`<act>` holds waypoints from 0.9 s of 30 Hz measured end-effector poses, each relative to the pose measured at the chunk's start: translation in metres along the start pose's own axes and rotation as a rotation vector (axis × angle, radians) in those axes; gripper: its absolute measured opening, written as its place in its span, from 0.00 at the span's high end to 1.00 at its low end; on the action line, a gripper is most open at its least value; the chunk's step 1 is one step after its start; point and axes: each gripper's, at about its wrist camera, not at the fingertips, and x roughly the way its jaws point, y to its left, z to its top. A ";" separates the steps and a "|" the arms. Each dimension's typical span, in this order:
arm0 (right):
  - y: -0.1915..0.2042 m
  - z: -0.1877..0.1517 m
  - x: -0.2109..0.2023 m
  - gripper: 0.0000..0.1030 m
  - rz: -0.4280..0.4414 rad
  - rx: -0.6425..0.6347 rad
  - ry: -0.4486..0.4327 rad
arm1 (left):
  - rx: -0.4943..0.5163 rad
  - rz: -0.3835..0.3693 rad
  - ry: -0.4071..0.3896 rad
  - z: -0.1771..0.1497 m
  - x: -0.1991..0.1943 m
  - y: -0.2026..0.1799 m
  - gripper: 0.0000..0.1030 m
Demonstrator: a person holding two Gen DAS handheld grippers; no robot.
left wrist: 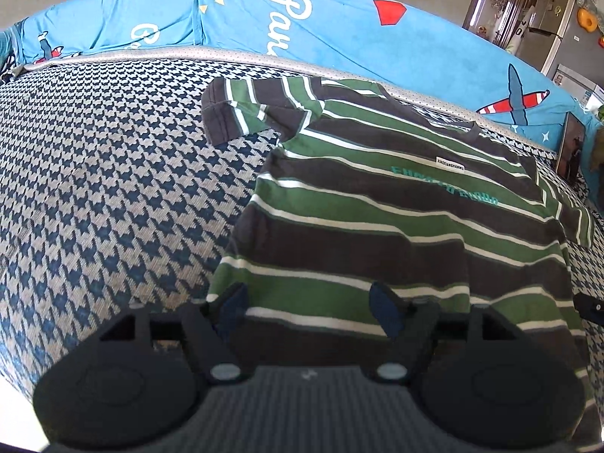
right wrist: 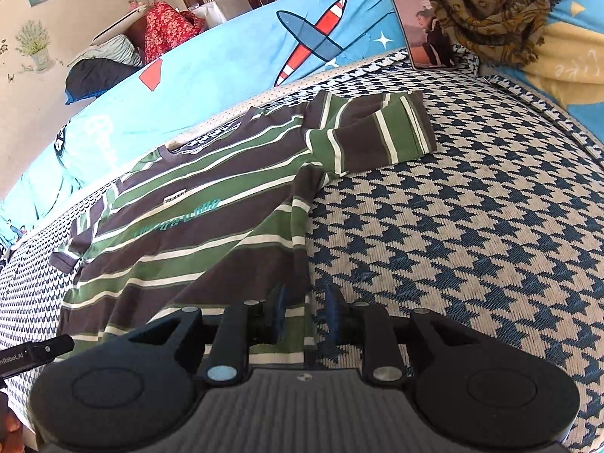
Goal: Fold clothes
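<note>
Your left gripper sits at the bottom of the left wrist view, fingers spread wide over the hem of the striped T-shirt. Cloth lies below the gap, but neither pad presses on it. At the right edge of that frame a black bit of your other tool pokes in.

Over to the right wrist view: your right gripper is low in the frame, its fingers only a narrow gap apart, straddling the shirt's side edge at the bottom corner. The cloth edge runs up through the gap; nothing is pinched that I can see.

The T-shirt lies flat, front up, on the houndstooth bed cover, collar pointing away from you. It fills the right half of the left wrist view and the left half of the right one. One sleeve spreads out to the upper left in the left view; the other sleeve lies flat toward the upper right in the right view. Teal lettering and a small white label sit across the chest.

Farther back, a blue blanket with planes and white script banks along the far edge. In the upper right of the right wrist view a phone leans upright with its screen lit, beside a brown patterned cloth. No baskets or bins in either view.
</note>
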 end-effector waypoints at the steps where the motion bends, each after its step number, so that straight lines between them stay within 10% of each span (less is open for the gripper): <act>1: 0.002 -0.003 0.000 0.79 0.008 -0.007 -0.001 | -0.004 0.002 -0.004 -0.002 -0.002 0.002 0.32; 9: 0.027 -0.022 0.003 0.95 -0.073 -0.169 -0.050 | -0.025 0.036 -0.039 -0.015 -0.016 0.019 0.28; 27: -0.015 -0.035 -0.040 0.95 -0.189 0.079 -0.165 | -0.096 0.157 -0.011 -0.028 -0.029 0.056 0.23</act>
